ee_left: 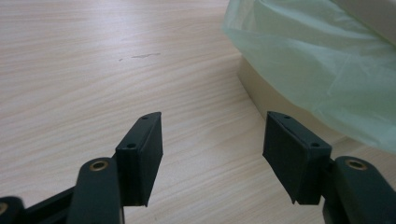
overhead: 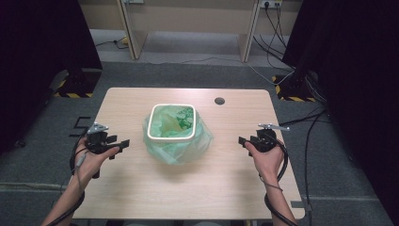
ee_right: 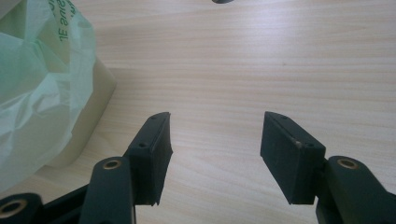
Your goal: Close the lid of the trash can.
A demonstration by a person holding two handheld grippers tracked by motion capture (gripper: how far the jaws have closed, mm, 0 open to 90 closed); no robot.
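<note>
Open tongs [overhead: 123, 144] beside lined bin [overhead: 171, 123]

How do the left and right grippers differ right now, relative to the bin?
The left gripper sits close to the bag-lined bin; the right gripper stands farther off. The left's jaws point rightward at it in the high view, the right's leftward. Both are open and empty over the table.
</note>
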